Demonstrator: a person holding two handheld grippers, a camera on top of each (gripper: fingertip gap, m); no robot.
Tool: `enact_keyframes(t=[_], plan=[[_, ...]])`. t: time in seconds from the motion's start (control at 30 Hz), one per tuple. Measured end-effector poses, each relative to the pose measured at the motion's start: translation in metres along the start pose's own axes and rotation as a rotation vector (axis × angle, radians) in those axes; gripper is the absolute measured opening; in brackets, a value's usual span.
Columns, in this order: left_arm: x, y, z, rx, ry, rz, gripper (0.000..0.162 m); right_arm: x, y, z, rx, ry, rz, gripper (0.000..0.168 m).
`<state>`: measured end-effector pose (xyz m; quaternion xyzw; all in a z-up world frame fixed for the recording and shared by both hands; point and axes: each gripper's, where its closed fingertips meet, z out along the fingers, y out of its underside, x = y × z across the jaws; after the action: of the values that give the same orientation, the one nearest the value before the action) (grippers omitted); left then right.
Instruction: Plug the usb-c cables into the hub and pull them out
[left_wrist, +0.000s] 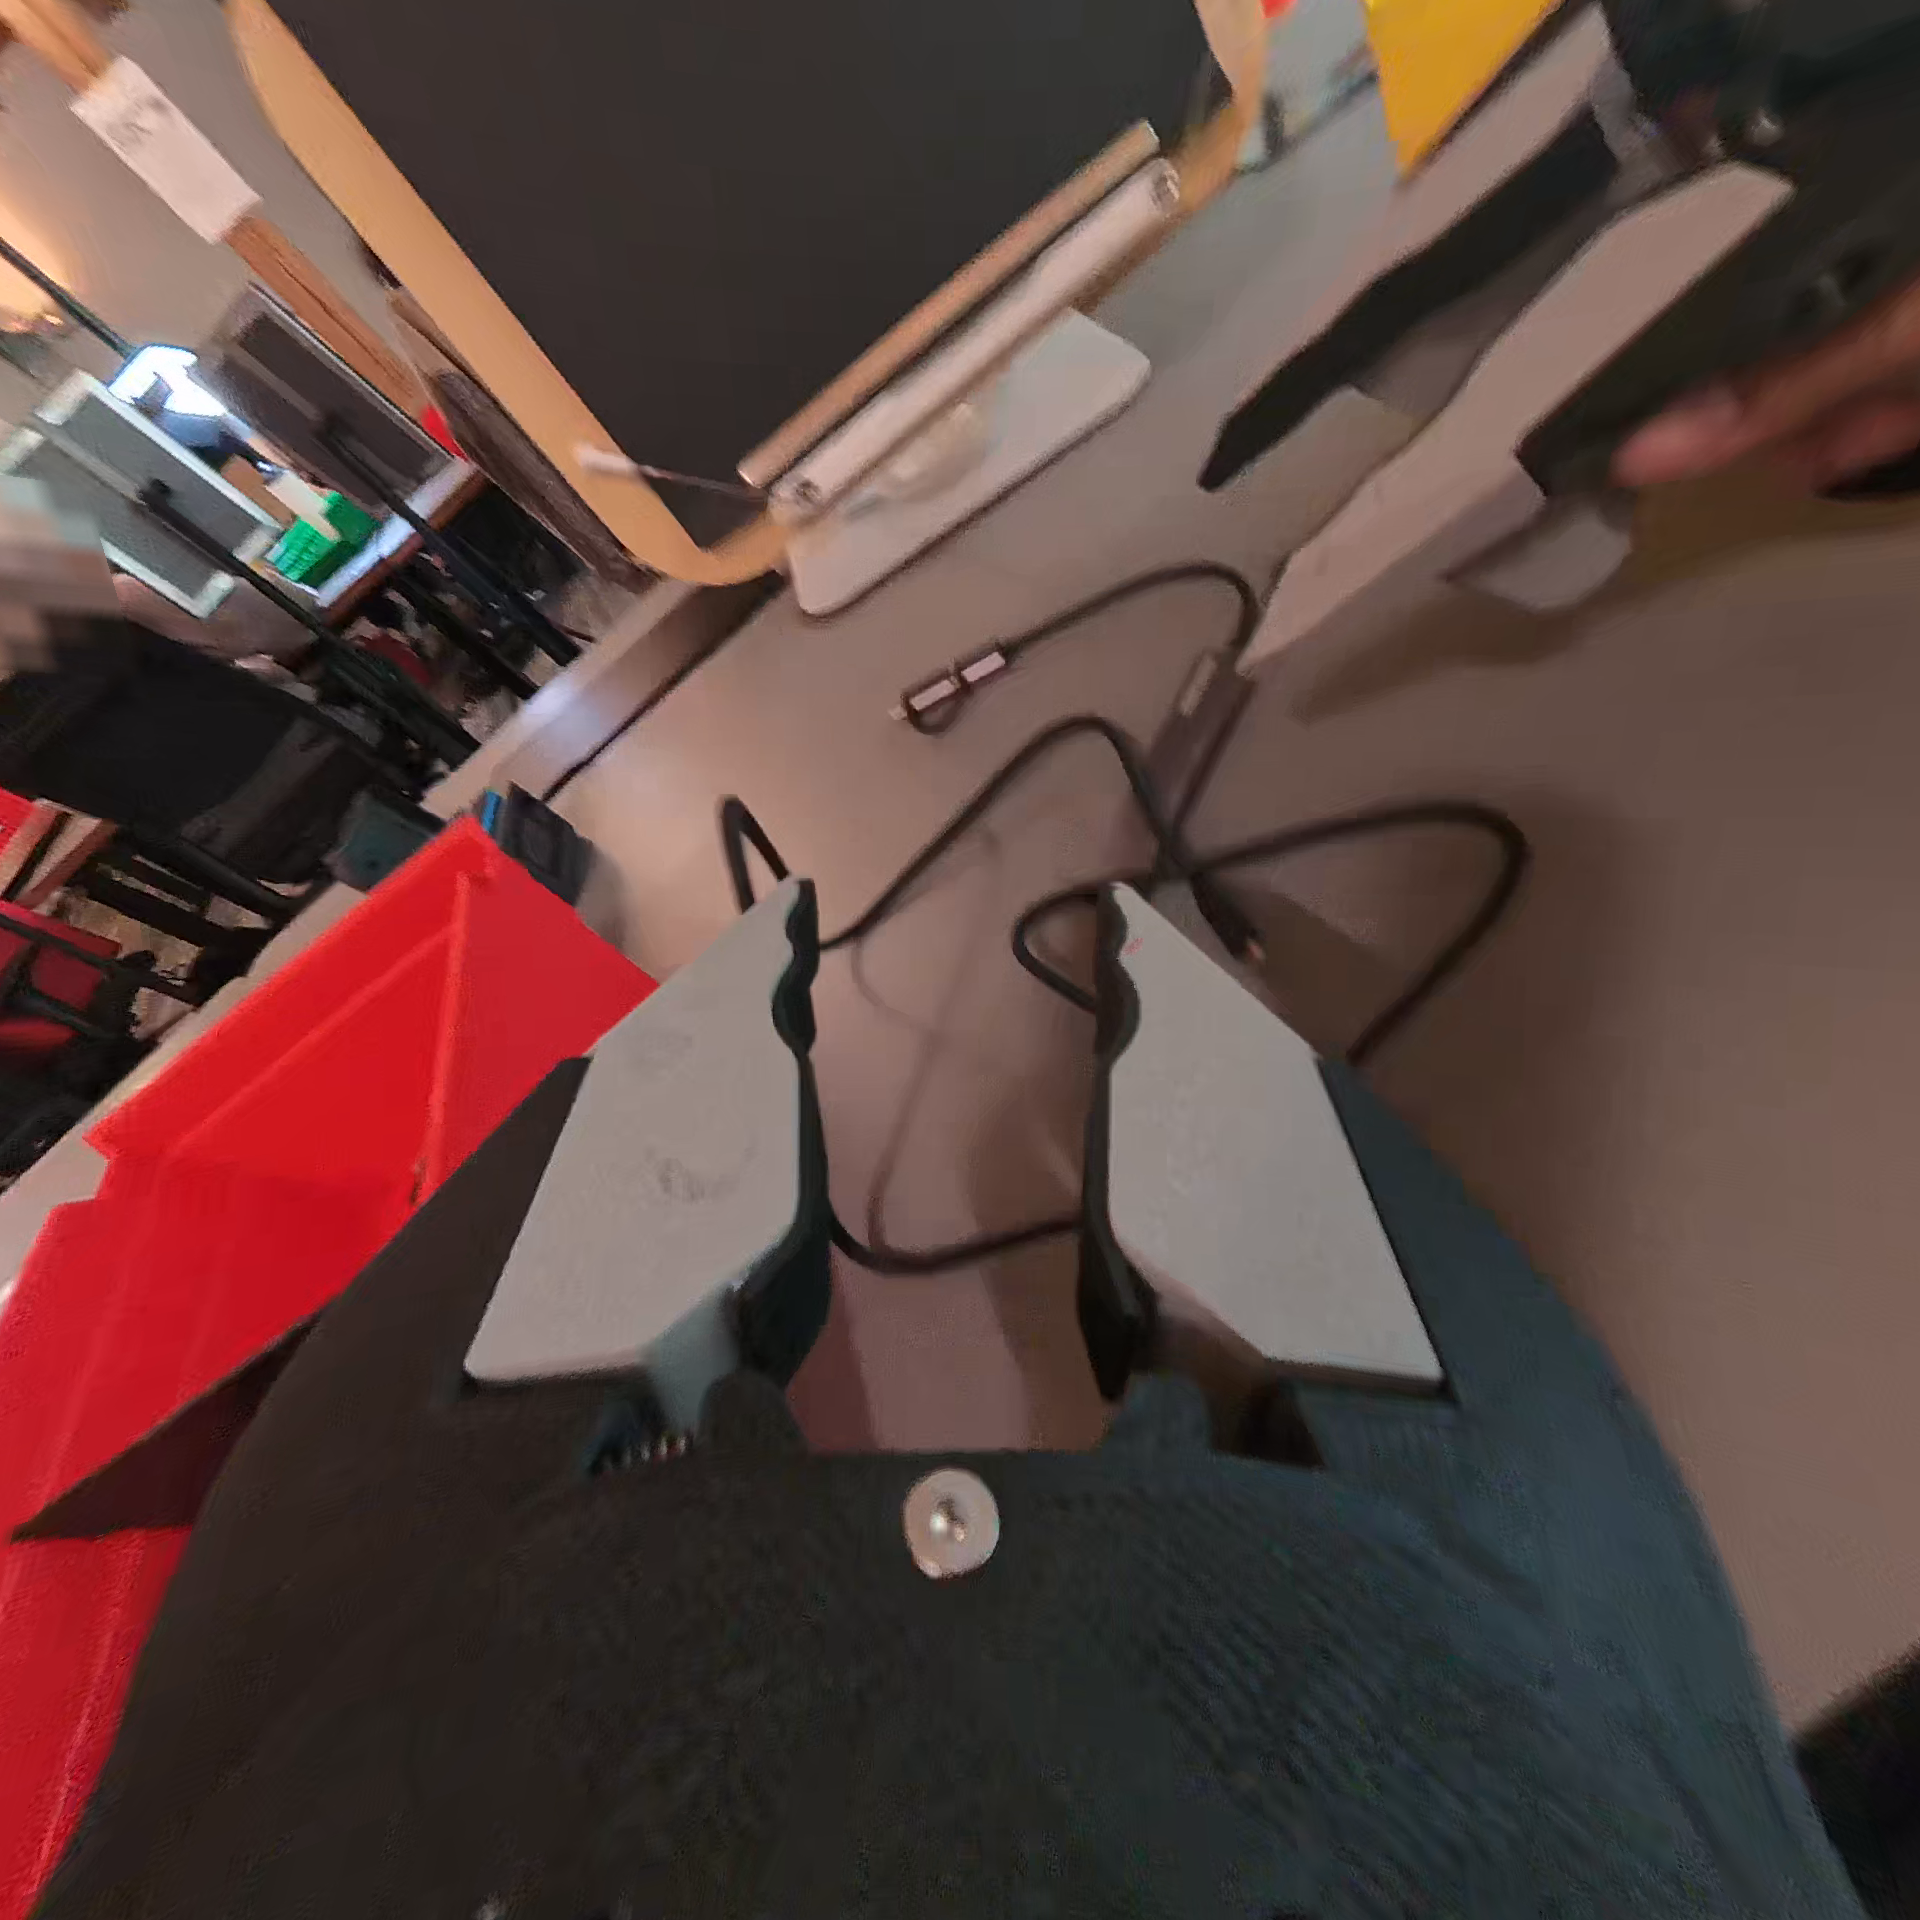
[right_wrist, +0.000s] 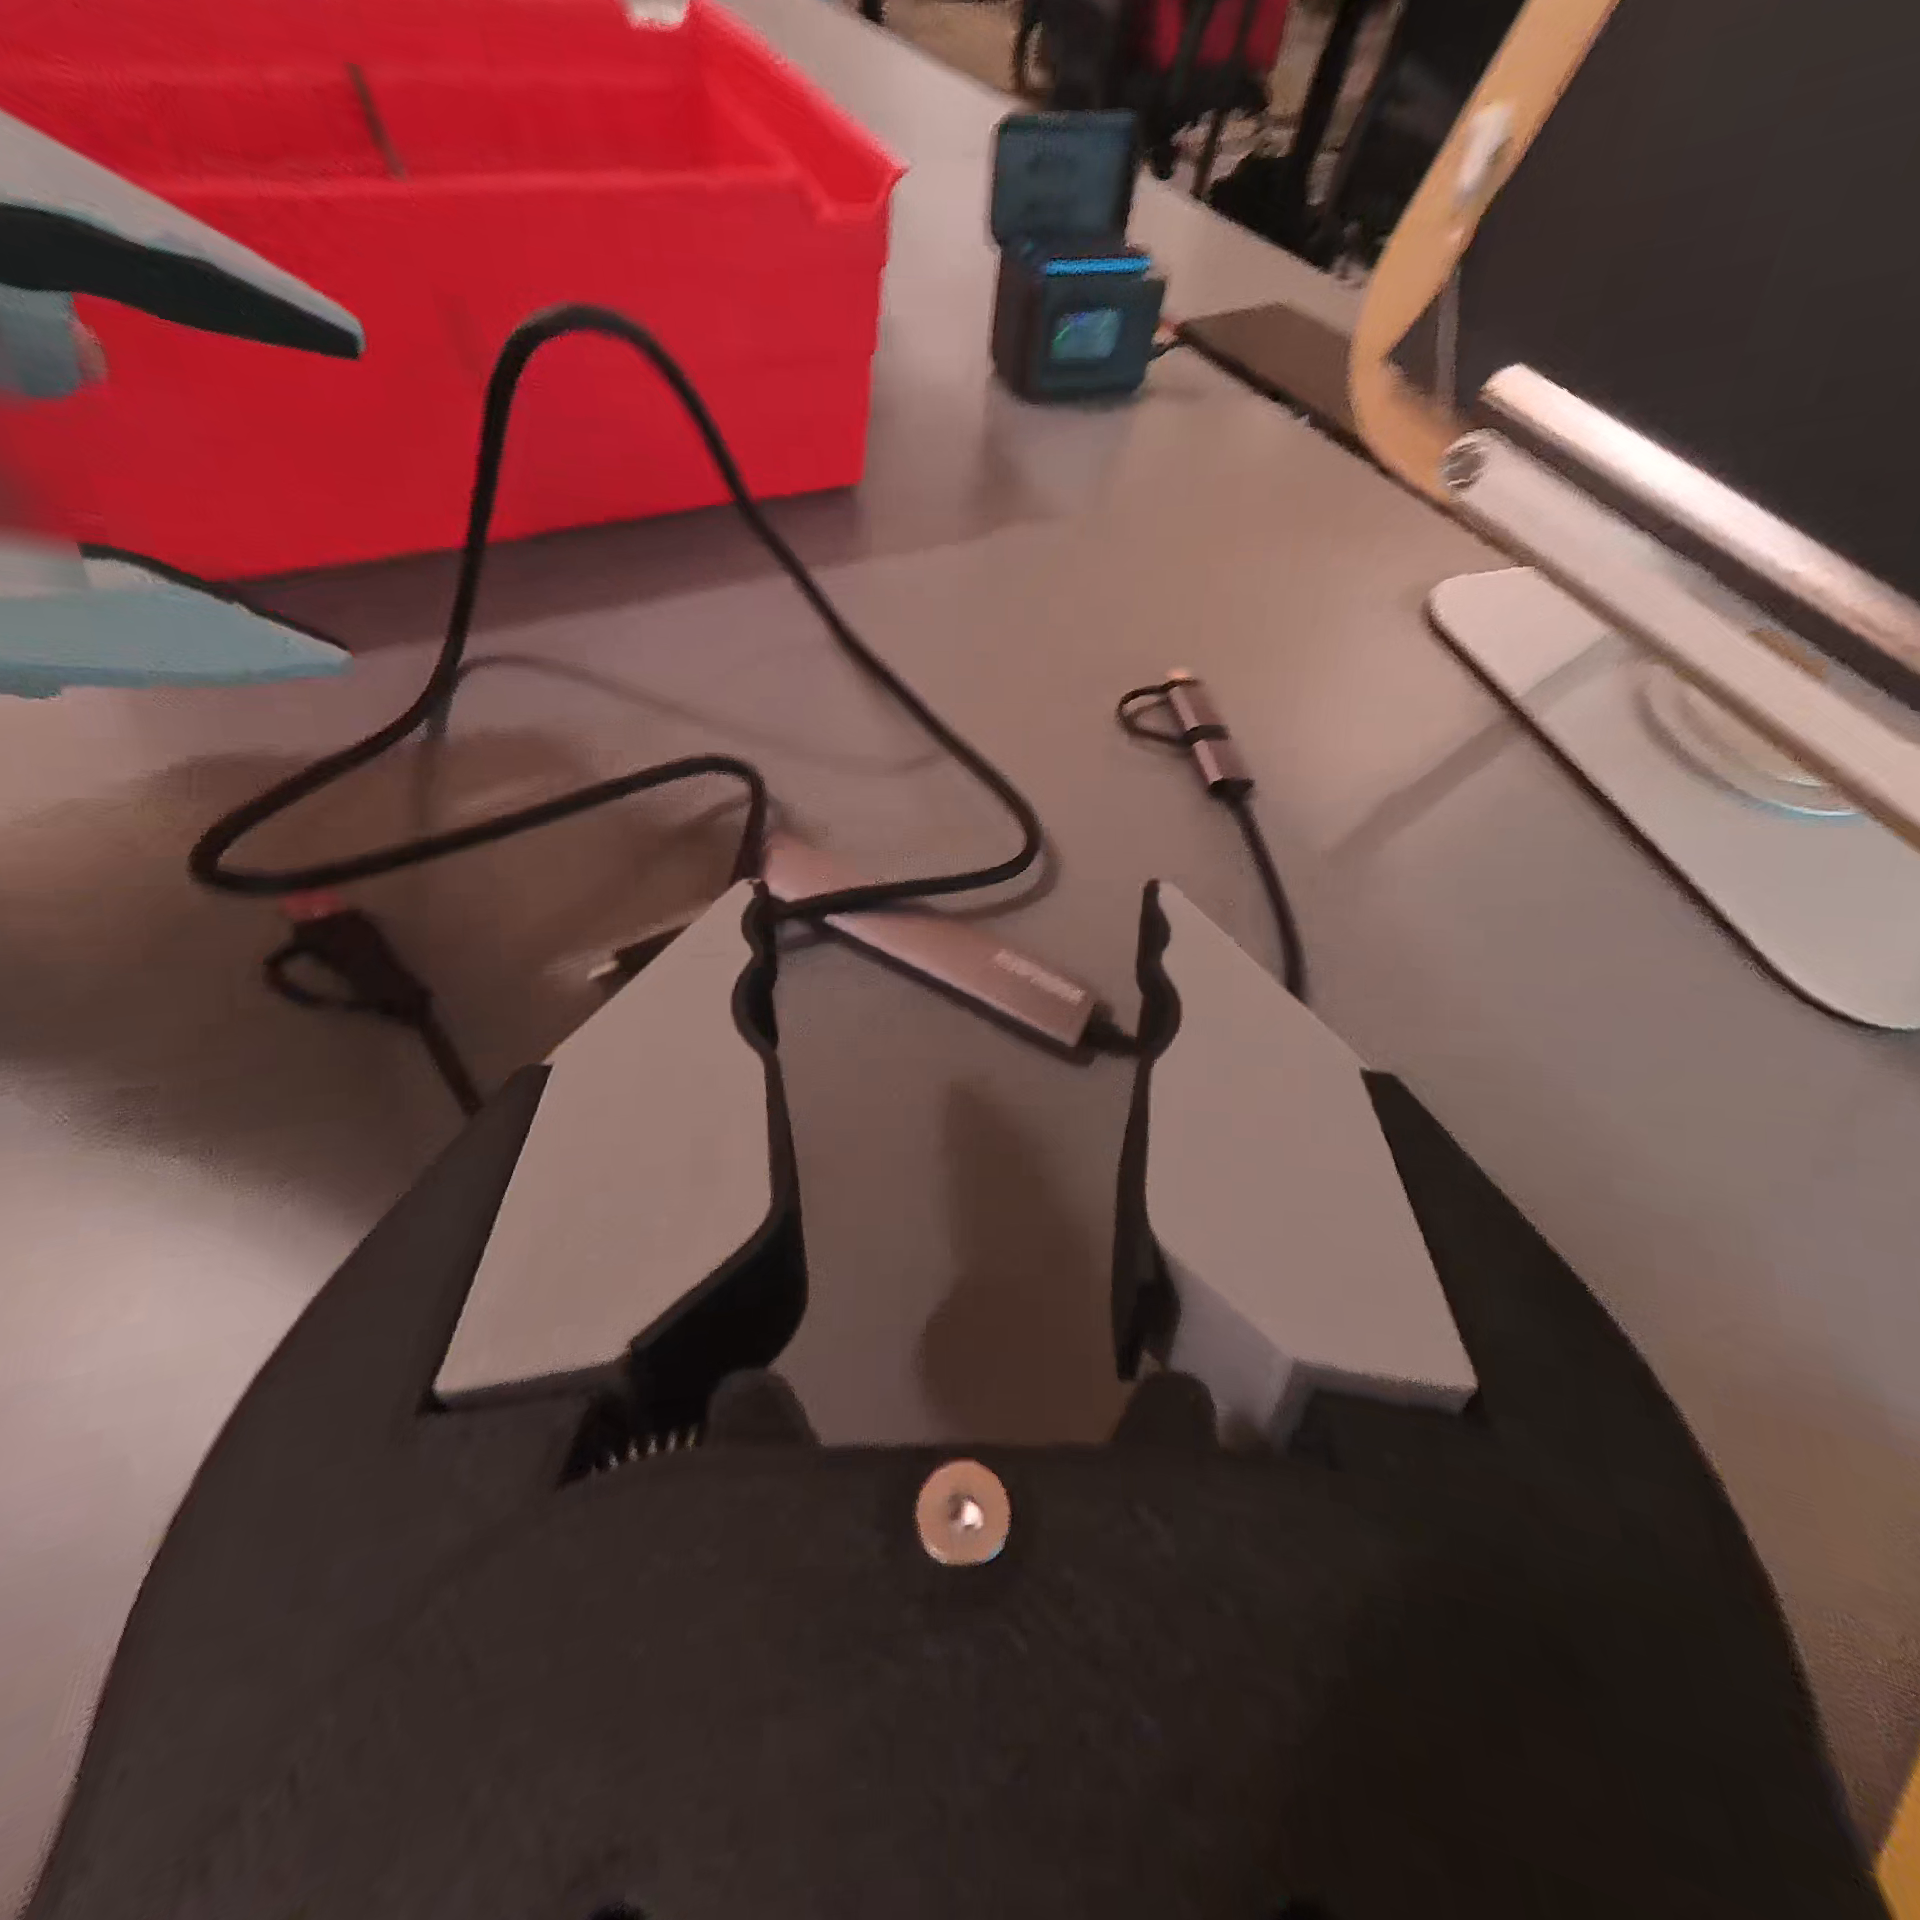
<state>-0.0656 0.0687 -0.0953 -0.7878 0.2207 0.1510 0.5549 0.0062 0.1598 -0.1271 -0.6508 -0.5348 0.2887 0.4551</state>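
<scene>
A slim grey hub (right_wrist: 966, 966) lies on the grey table just past my right gripper (right_wrist: 951, 904), which is open and empty, its fingertips on either side of the hub's near end. Black usb-c cables (right_wrist: 727, 468) loop over the table; one plug (right_wrist: 353, 935) lies loose at the left. Whether a cable sits in the hub is hidden behind my finger. The hub's own short lead ends in a plug (right_wrist: 1195, 727). My left gripper (left_wrist: 956, 904) is open and empty above the cable loops (left_wrist: 1351, 831), short of the hub (left_wrist: 1200, 727). It also shows at the right wrist view's left edge (right_wrist: 353, 499).
A red bin (right_wrist: 416, 260) stands at the left rear of the table. A small black and blue box (right_wrist: 1070, 281) sits behind it. A monitor's silver stand base (right_wrist: 1662, 779) is at the right. The right gripper (left_wrist: 1231, 566), held by a hand (left_wrist: 1766, 426), hovers beyond the hub. The left gripper is farther from the plug (right_wrist: 1195, 727), some 25 cm, than the right, some 15 cm. My left wrist view (left_wrist: 951, 676) looks at it from another angle.
</scene>
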Motion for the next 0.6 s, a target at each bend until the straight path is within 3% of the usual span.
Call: enact_keyframes(t=[0.23,0.27,0.33,0.47,0.6], plan=[[0.048,0.047,-0.002,-0.132,0.182,0.050,0.050,-0.032,0.010,0.002,-0.038,-0.179,0.029,0.061],[0.050,0.052,0.000,-0.149,0.195,0.063,0.045,-0.036,0.008,0.001,-0.029,-0.203,0.035,0.061],[0.045,0.057,0.007,-0.154,0.171,0.094,0.000,-0.039,0.007,0.001,-0.014,-0.219,0.030,0.060],[0.033,0.055,0.019,-0.180,0.205,0.084,0.000,-0.051,0.015,0.003,-0.045,-0.286,0.029,0.059],[0.001,0.022,0.011,-0.129,0.161,0.056,0.000,-0.070,0.013,-0.005,-0.033,-0.378,-0.047,0.060]])
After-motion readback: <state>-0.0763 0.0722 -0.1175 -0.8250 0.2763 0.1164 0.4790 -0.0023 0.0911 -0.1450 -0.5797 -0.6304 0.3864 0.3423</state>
